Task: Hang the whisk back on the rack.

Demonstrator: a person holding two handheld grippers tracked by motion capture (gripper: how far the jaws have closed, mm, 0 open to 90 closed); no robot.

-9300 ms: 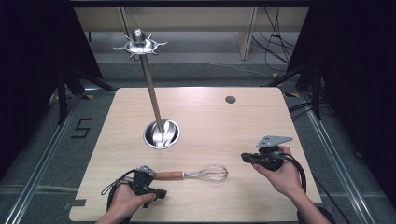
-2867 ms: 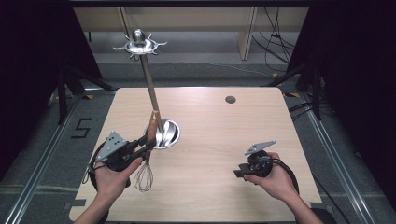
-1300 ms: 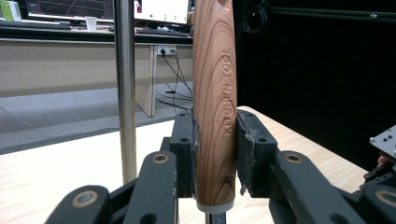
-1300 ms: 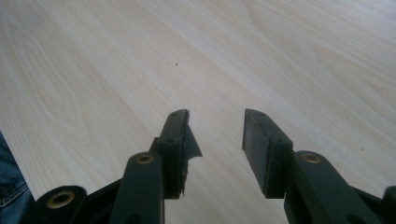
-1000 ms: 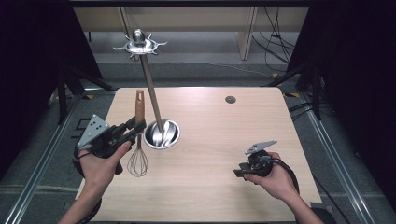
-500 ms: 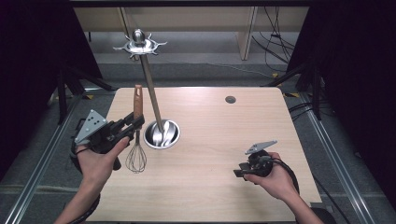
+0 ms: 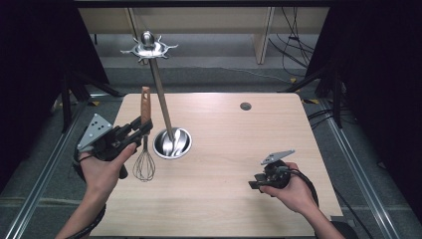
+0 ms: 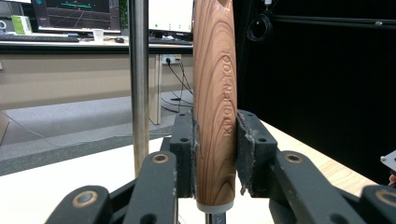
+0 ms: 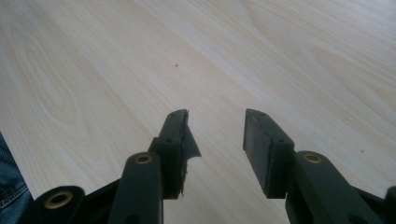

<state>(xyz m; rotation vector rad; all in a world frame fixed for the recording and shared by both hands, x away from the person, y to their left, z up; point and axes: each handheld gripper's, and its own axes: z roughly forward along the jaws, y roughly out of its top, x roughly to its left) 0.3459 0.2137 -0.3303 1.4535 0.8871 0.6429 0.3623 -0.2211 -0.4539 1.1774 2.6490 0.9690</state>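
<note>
Looking down from the high view, the left gripper (image 7: 141, 130) clamps a whisk (image 7: 144, 144) by its wooden handle, upright, wire end down over the table (image 7: 224, 199). Just beside it stands a steel bowl (image 7: 172, 143) holding a spoon, at the foot of a metal pole (image 7: 160, 97). The right gripper (image 7: 256, 183) rests low at the table's right.

From the left gripper view, both pads press the handle (image 8: 215, 93); the pole (image 8: 138, 84) rises just beside.

From the right gripper view, the jaws stand apart, empty, over bare wood (image 9: 140, 60).
</note>
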